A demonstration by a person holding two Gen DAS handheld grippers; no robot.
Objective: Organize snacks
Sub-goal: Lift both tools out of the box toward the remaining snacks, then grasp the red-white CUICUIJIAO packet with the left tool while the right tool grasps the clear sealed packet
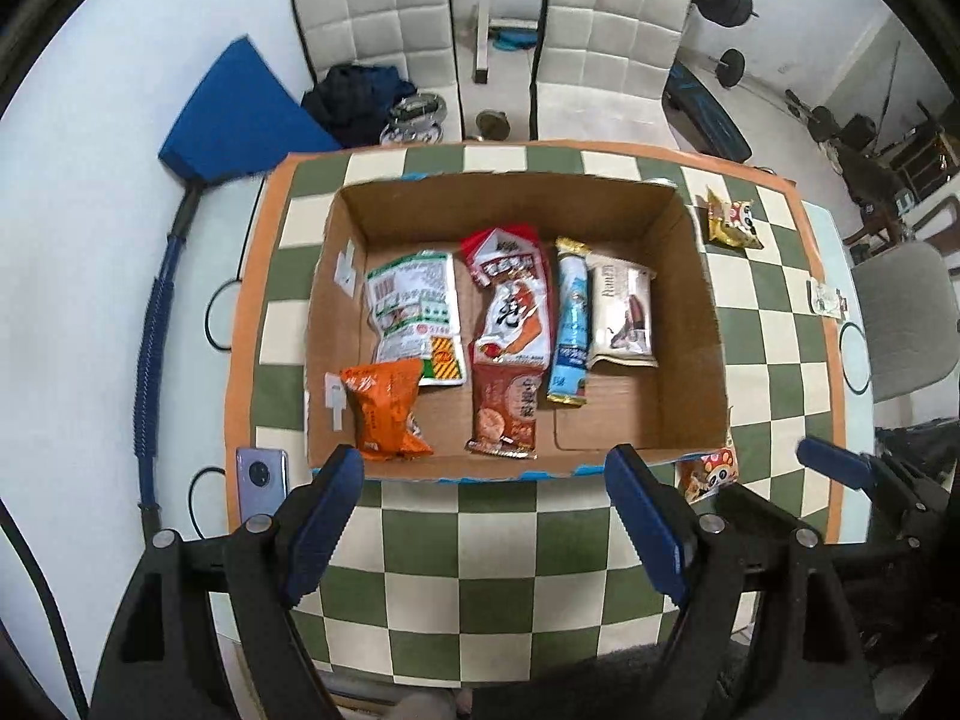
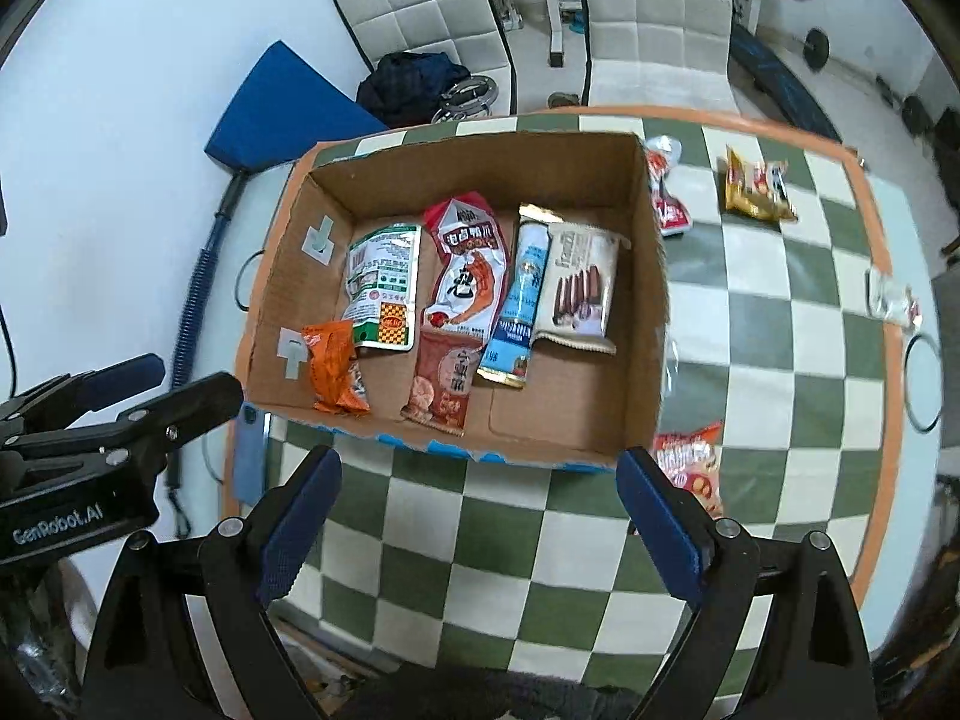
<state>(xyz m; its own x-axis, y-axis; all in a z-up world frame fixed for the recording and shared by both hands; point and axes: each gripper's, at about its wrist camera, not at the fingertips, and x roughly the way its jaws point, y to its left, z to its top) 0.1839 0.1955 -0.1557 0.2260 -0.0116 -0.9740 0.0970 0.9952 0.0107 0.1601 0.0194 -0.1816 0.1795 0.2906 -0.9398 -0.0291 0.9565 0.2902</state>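
Observation:
An open cardboard box [image 1: 690, 324] [image 2: 645, 312] stands on a green-and-cream checked cloth. Inside lie several snack packs: an orange pack [image 1: 387, 405] [image 2: 333, 369], a green-white pack [image 1: 414, 312] [image 2: 384, 285], a red-white pack [image 1: 513, 300] [image 2: 465, 270], a brown-red pack [image 1: 504, 414] [image 2: 438, 387], a blue stick pack [image 1: 573, 324] [image 2: 519, 306] and a cream pack [image 1: 621, 312] [image 2: 579, 291]. My left gripper [image 1: 486, 516] is open and empty, in front of the box. My right gripper [image 2: 480, 531] is open and empty, also in front of it.
Loose snacks lie on the cloth: a panda pack [image 1: 711, 474] [image 2: 690, 468] by the box's near right corner, a yellow pack [image 1: 732, 219] [image 2: 759, 192], a red pack [image 2: 669, 192], a white pack [image 1: 828, 297] [image 2: 894, 297]. A phone [image 1: 261, 480] [image 2: 249, 450] lies left. Chairs [image 1: 384, 30] stand behind.

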